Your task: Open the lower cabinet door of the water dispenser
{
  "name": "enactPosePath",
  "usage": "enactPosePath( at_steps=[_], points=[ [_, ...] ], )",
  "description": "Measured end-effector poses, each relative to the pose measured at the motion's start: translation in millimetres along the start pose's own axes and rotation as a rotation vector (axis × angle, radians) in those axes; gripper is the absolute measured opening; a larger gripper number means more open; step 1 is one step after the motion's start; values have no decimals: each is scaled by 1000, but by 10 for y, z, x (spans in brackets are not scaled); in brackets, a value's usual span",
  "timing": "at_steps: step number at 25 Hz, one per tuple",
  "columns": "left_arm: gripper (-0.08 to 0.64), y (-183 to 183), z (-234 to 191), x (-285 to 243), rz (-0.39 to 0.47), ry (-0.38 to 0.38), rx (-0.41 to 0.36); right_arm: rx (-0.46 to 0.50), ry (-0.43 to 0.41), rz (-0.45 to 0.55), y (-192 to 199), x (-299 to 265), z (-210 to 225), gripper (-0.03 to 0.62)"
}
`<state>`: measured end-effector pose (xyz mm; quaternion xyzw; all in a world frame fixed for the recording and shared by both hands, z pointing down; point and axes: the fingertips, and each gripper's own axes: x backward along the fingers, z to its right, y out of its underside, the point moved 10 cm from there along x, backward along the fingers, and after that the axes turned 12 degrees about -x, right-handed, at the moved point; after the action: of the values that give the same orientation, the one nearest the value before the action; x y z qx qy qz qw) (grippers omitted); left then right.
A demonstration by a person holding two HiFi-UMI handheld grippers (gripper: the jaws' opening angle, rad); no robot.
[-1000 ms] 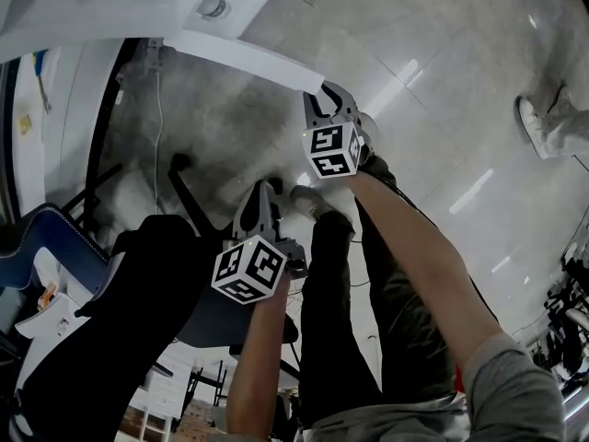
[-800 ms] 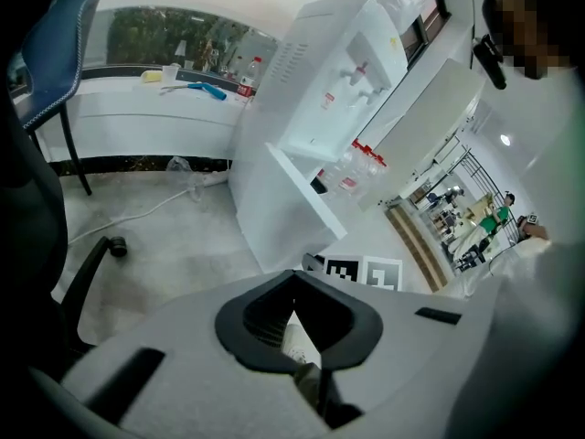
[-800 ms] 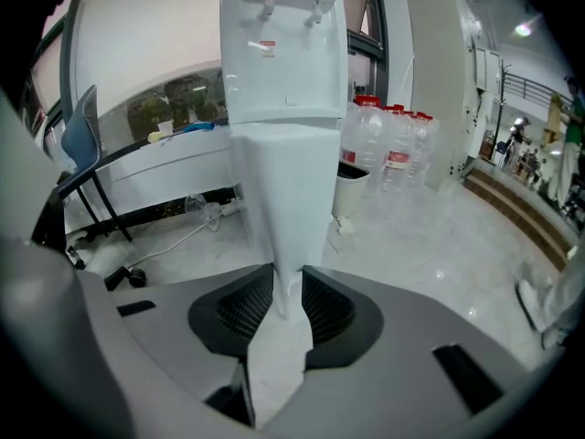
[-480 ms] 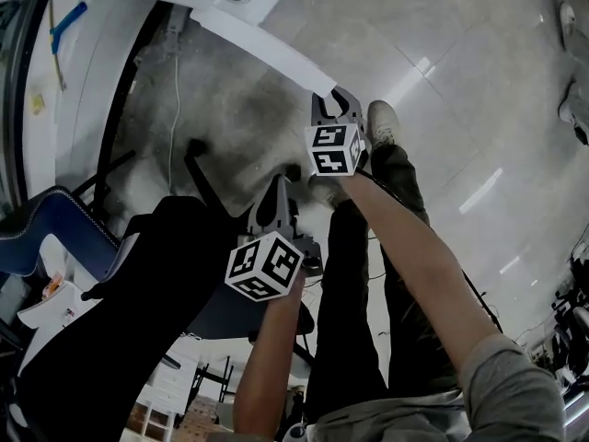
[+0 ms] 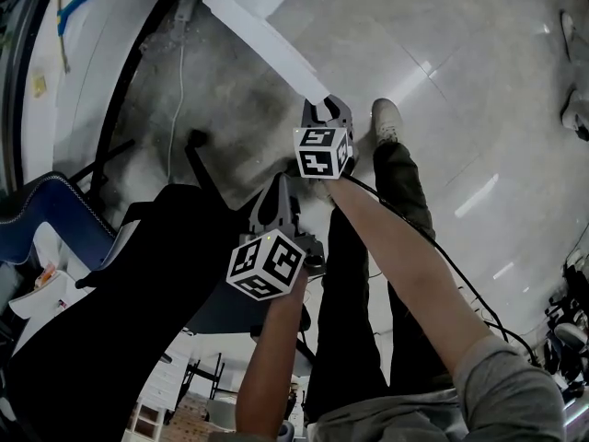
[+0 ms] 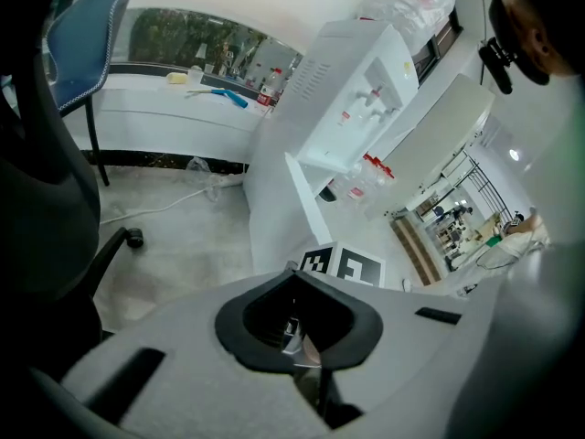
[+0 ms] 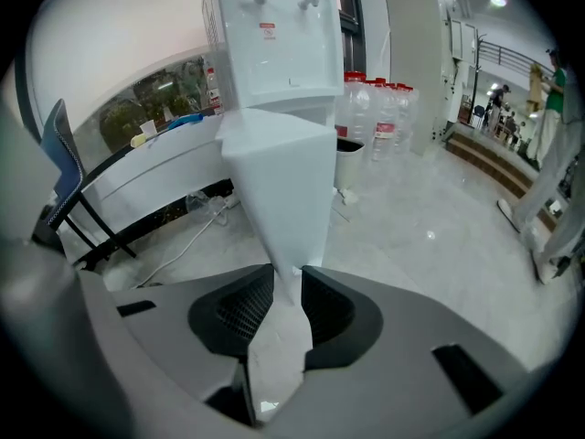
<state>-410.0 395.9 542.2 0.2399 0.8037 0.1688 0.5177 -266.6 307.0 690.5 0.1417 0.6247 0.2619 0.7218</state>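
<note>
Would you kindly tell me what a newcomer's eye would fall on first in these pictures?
The white cabinet door of the water dispenser stands swung out, its free edge pinched in the right claw near the upper middle of the head view. Just below it the left claw hangs shut and empty, and a black office chair fills the lower left.

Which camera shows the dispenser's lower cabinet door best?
The right gripper view: the cabinet door fills the centre, its edge clamped in the right gripper. The head view shows only a white strip from above; the left gripper view shows it small, swung open sideways.
</note>
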Motion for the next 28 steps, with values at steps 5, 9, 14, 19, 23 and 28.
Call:
enactPosePath(
  at_steps=[5,9,14,19,23,28],
  points=[
    [6,41,-78,67,7,-14,12,3,-11,-2,45,7,-60,101],
    [5,48,-117,129,10,-27,29,46,-29,-11,59,52,-64,101],
    [6,51,-49,205,20,-15,33,83,-49,-16,20,181,-28,100],
    [5,27,32,300,22,-17,32,123,-98,-16,-74,374,-18,68],
    [6,-37,129,405,26,-21,29,143,-131,-29,-128,608,-7,51],
    [6,-213,303,550,53,-7,14,144,-176,-34,-276,1002,26,35]
  ],
)
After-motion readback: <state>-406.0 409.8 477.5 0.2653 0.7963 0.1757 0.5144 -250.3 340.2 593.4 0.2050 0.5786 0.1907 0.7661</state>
